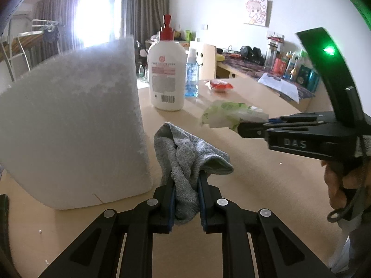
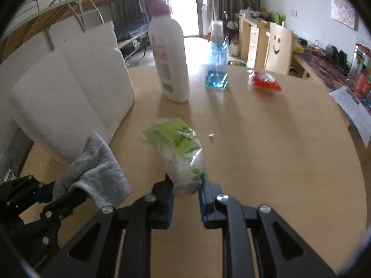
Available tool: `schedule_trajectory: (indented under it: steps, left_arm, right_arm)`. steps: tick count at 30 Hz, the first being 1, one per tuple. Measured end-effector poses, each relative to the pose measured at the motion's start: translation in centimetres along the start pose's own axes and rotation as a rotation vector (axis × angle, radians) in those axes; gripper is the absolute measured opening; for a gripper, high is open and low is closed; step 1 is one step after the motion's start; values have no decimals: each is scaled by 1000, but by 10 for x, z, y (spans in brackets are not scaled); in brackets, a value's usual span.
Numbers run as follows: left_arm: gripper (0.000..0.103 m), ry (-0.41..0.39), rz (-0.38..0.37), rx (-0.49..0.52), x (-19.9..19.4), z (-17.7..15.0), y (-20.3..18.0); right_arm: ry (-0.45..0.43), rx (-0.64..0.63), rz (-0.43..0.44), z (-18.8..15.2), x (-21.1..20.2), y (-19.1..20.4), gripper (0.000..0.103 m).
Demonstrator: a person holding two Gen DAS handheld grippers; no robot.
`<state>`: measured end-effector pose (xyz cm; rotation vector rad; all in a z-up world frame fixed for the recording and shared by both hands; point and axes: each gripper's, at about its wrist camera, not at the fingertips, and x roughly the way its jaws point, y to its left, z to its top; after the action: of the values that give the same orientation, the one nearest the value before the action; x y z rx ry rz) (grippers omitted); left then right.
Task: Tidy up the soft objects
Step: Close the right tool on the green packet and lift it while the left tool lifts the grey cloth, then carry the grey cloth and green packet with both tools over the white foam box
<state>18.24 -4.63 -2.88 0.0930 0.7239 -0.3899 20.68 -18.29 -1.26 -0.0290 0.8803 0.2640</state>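
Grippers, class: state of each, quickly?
Left gripper: shut on crumpled grey terry cloth.
Right gripper: shut on green-and-white plastic tissue pack.

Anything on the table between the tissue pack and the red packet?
Only a tiny white scrap; otherwise bare table between tissue pack and red packet, right wrist view.

Both tongs, left (image 1: 186,185) and right (image 2: 185,183), are matte black linkages with silver round rivets and blue pads. The right one bears raised "DAS" lettering, a green light and a dangling black cord loop.
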Motion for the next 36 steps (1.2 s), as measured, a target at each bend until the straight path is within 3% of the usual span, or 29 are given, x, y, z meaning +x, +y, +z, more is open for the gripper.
schedule_trajectory:
  steps: [22, 36]
  left_arm:
    - [18, -143, 40, 40, -89, -19, -26]
    - [18, -304, 72, 40, -167, -53, -23]
  right_arm:
    - [-310, 26, -76, -56, -127, 25, 22]
    - [-454, 23, -81, -94, -168, 53, 22]
